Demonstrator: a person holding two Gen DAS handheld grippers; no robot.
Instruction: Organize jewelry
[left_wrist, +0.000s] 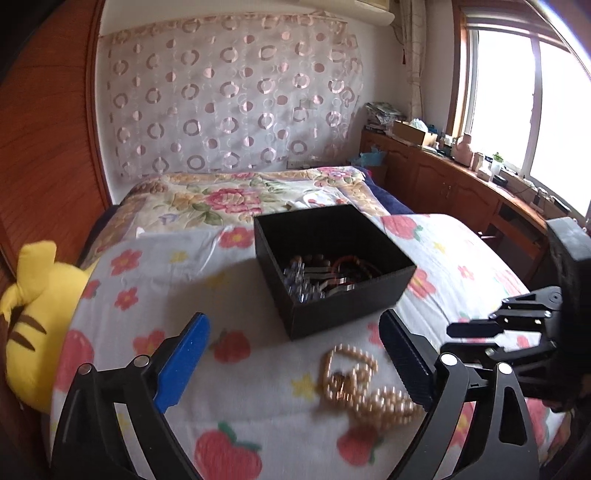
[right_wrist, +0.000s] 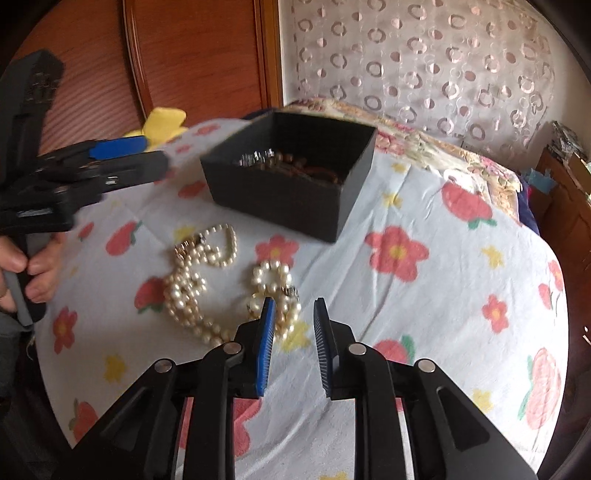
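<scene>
My left tongs (left_wrist: 295, 354) gape wide, empty, above the pearls (left_wrist: 364, 387) on the bedspread (left_wrist: 221, 406). My right tongs (right_wrist: 291, 343) stand slightly apart, gripping nothing, tips at the pearl bracelet (right_wrist: 275, 291). The necklace (right_wrist: 199, 280) sprawls lengthwise toward the box (right_wrist: 280, 195), just beyond, holding more jewelry.

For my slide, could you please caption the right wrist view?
Right gripper open above pearl necklaces beside the black box.
</scene>
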